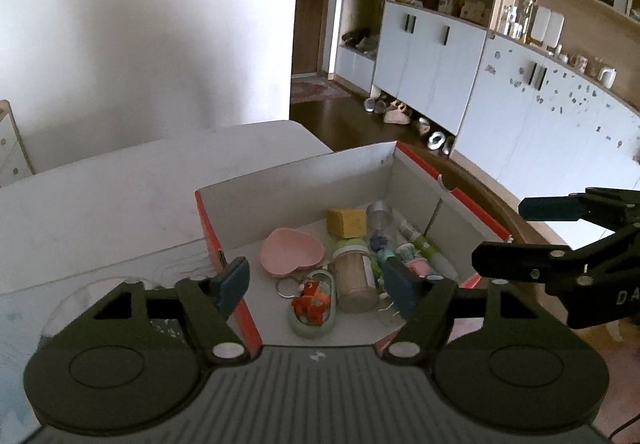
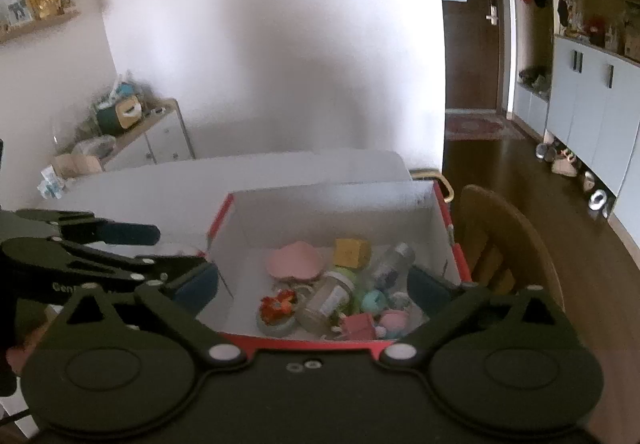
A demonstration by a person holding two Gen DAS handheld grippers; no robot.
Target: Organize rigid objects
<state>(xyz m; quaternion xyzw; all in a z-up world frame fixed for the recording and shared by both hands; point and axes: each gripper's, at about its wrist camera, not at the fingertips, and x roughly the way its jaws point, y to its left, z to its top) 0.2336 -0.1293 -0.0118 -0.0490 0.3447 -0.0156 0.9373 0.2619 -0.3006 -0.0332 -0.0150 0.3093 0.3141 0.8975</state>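
Note:
A red-and-white cardboard box (image 1: 320,172) (image 2: 336,196) sits on the white table and holds several small objects: a pink heart dish (image 1: 292,250) (image 2: 294,262), a yellow cube (image 1: 346,222) (image 2: 351,252), a clear jar (image 1: 354,280) (image 2: 326,302), an orange toy on a green tin (image 1: 310,302) (image 2: 276,310), small bottles (image 1: 420,244) and a pink piece (image 2: 360,326). My left gripper (image 1: 316,284) is open and empty above the box's near edge. My right gripper (image 2: 314,292) is open and empty over the box's near side. Each gripper shows in the other's view (image 1: 520,236) (image 2: 156,248).
The white table (image 1: 120,196) stretches left of the box. A wooden chair (image 2: 504,244) stands right of the box. Cabinets and shelves (image 1: 460,44) line the far right wall, shoes on the floor below. A low cabinet with clutter (image 2: 132,124) stands at far left.

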